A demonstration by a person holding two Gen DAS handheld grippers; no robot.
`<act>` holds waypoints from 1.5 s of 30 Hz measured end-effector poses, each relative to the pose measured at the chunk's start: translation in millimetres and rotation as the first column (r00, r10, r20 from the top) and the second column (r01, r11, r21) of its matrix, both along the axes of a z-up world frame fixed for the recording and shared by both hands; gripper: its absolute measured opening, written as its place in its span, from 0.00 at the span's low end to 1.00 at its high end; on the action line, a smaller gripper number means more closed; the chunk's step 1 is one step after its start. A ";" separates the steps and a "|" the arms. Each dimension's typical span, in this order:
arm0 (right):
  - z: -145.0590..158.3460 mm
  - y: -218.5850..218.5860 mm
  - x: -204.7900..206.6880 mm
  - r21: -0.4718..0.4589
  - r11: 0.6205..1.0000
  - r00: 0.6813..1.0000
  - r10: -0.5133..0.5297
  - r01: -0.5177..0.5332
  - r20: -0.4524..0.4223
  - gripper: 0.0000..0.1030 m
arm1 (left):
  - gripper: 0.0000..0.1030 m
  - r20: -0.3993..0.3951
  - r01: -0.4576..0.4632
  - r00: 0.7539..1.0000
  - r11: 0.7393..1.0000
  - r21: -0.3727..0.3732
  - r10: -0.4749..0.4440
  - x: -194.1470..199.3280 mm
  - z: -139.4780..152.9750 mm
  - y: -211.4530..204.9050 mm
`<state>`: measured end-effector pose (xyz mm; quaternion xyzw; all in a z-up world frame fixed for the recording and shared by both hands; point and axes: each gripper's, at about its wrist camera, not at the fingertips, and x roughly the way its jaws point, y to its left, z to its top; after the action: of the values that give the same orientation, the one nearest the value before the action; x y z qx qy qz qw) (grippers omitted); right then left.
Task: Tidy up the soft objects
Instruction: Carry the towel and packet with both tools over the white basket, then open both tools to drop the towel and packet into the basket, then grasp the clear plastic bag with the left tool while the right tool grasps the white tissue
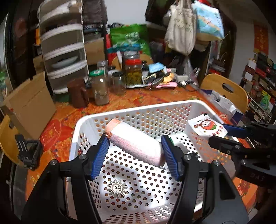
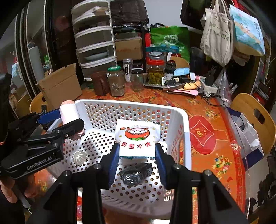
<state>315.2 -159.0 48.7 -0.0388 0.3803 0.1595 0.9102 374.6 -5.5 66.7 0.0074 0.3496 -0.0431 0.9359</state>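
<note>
Both claws are loaded over the basket [image 1: 172, 105], left claw [image 1: 136, 148] clamped on the roll [image 1: 136, 143] and right claw [image 2: 137, 155] on the packet [image 2: 138, 137], so I'd go low before letting go.

white wall [image 2: 165, 12] behind — orange patterned table [image 2: 203, 106], wooden chair [image 2: 255, 110], drawer tower [image 2: 94, 43].

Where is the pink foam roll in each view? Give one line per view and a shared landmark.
Left wrist: pink foam roll at centre, clamped between the left gripper pads.
Right wrist: at left, above the basket's left rim.
Shared landmark: white perforated basket.
</note>
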 end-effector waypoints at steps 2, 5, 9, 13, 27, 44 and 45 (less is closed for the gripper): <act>-2.9 1.6 6.0 -0.009 1.000 1.000 -0.004 0.004 -0.012 0.39 | 0.58 -0.042 -0.012 0.999 1.000 -0.010 0.011 12.6 -8.3 4.8; -9.6 1.8 14.2 -0.019 1.000 0.999 -0.010 0.009 -0.035 0.39 | 0.58 -0.078 -0.021 0.997 1.000 -0.001 0.021 22.3 -19.6 7.9; -17.7 1.3 21.9 -0.022 1.000 0.998 -0.017 0.016 -0.059 0.39 | 0.58 -0.107 -0.020 0.994 1.000 0.000 0.020 27.2 -29.4 9.0; -23.4 2.3 26.4 -0.030 0.999 0.997 -0.021 0.019 -0.078 0.39 | 0.58 -0.132 -0.017 0.991 1.000 0.007 0.018 27.8 -35.1 5.9; -31.8 3.6 34.9 -0.044 0.998 0.995 -0.048 0.044 -0.089 0.41 | 0.63 -0.203 -0.036 0.979 0.999 -0.015 0.032 35.0 -45.0 13.7; -63.3 -37.1 -158.5 0.149 0.986 0.996 -0.077 0.069 0.049 0.88 | 1.00 0.009 -0.006 1.000 0.995 -0.105 0.007 -155.3 -27.6 46.3; -74.3 -33.1 -166.2 0.150 0.987 0.998 -0.064 0.059 0.029 0.88 | 1.00 -0.004 -0.009 1.000 0.993 -0.114 0.009 -164.4 -37.7 47.2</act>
<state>149.0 -192.1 -25.6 0.0385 0.3528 0.1587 0.9213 210.2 41.6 29.0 -0.0477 0.3480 -0.0589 0.9344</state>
